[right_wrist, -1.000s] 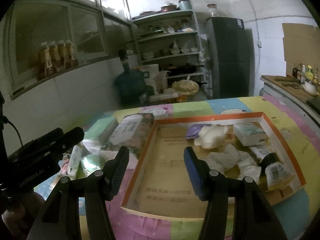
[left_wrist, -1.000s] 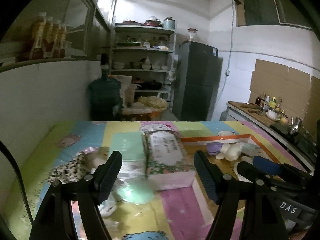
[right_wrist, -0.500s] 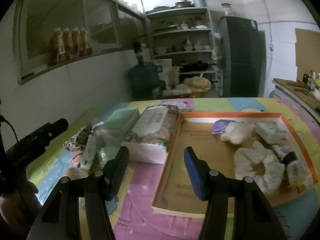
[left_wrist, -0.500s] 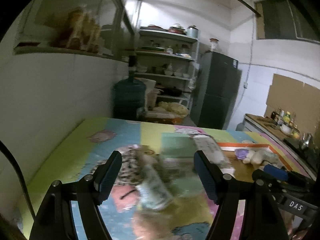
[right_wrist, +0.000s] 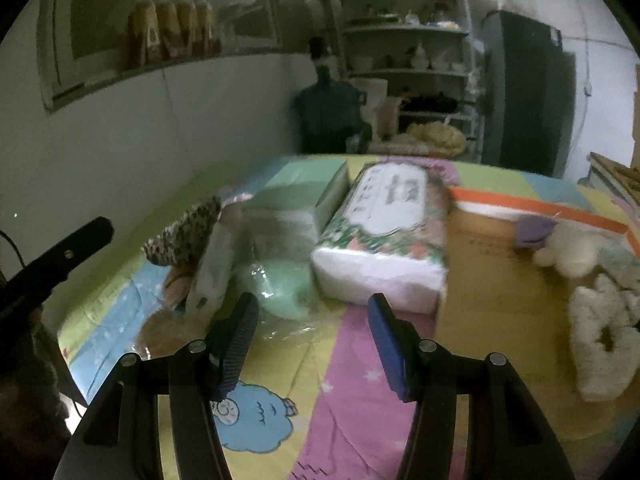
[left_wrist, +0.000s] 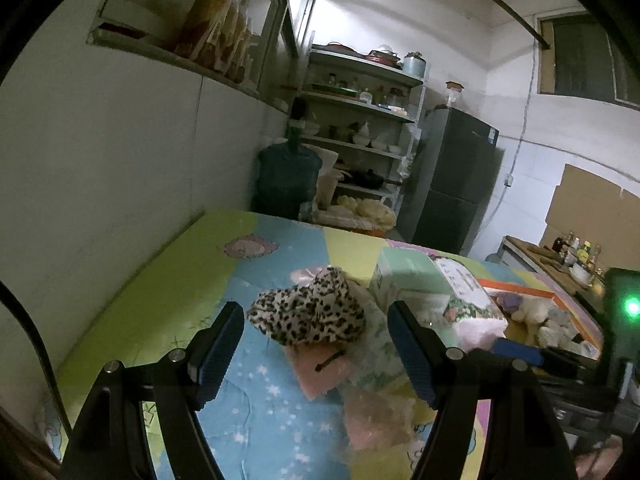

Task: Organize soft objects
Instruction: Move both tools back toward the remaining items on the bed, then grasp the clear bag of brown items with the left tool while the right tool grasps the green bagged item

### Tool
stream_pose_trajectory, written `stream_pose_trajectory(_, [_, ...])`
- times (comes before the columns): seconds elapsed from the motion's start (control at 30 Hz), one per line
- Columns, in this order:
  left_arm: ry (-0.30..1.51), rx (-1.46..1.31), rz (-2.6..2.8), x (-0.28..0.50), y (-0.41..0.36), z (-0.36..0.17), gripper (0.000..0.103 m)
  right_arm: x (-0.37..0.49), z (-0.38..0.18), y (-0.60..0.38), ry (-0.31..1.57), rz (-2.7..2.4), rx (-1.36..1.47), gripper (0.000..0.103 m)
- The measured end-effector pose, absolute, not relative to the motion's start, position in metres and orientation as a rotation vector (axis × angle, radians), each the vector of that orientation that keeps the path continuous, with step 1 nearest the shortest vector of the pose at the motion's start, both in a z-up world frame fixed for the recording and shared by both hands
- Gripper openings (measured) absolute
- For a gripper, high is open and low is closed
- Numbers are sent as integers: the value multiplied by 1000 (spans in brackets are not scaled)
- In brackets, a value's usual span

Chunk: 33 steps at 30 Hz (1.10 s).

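A leopard-print cloth (left_wrist: 310,314) lies on the colourful table cover, just ahead of my open, empty left gripper (left_wrist: 316,344); it also shows in the right wrist view (right_wrist: 182,236). Pink packets (left_wrist: 320,368) lie under and in front of it. A floral tissue pack (right_wrist: 386,236) and a mint-green tissue pack (right_wrist: 298,192) lie side by side. My right gripper (right_wrist: 312,332) is open and empty, just short of the floral pack and a green bagged item (right_wrist: 280,288). An orange-rimmed cardboard tray (right_wrist: 496,280) at right holds a white plush (right_wrist: 568,252) and fluffy scrunchies (right_wrist: 600,340).
A white wall runs along the table's left edge. Behind the table stand a blue water jug (left_wrist: 288,176), shelves with dishes (left_wrist: 360,120) and a dark fridge (left_wrist: 452,184). A counter with bottles (left_wrist: 568,252) is at far right.
My left gripper has swung left, from the tissue packs to the leopard-print cloth. My right gripper has moved left from over the tray to the floral tissue pack. Both stayed open.
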<state>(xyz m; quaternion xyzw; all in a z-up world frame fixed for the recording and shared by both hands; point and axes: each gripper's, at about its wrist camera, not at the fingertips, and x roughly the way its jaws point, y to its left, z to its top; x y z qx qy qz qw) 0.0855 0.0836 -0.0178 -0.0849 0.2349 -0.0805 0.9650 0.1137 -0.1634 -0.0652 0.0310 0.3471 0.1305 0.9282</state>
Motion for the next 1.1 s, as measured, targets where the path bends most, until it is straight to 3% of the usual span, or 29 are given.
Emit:
stream_pose_trajectory(0.17, [495,-186,-218,81,89,-25,74,128,-77,-152,758,280,53,59])
stream_pose_trajectory(0.3, [507,-173,-263,77,83,-32,74,136,-82,-143,780,279,20,68])
stream_pose_trajectory(0.57, [561,-132,-327,75,64,-49,74,147,-88,-134,794,280,-4,68])
stream_pose_trajectory(0.73, [578,-126,-358,74,57,-54,74,149,-88,-135,800,299,9,50])
stream_pose_trajectory(1.1, [669,-105,-370,80,39,-75,74,134,-77,-145,772,347,71,48])
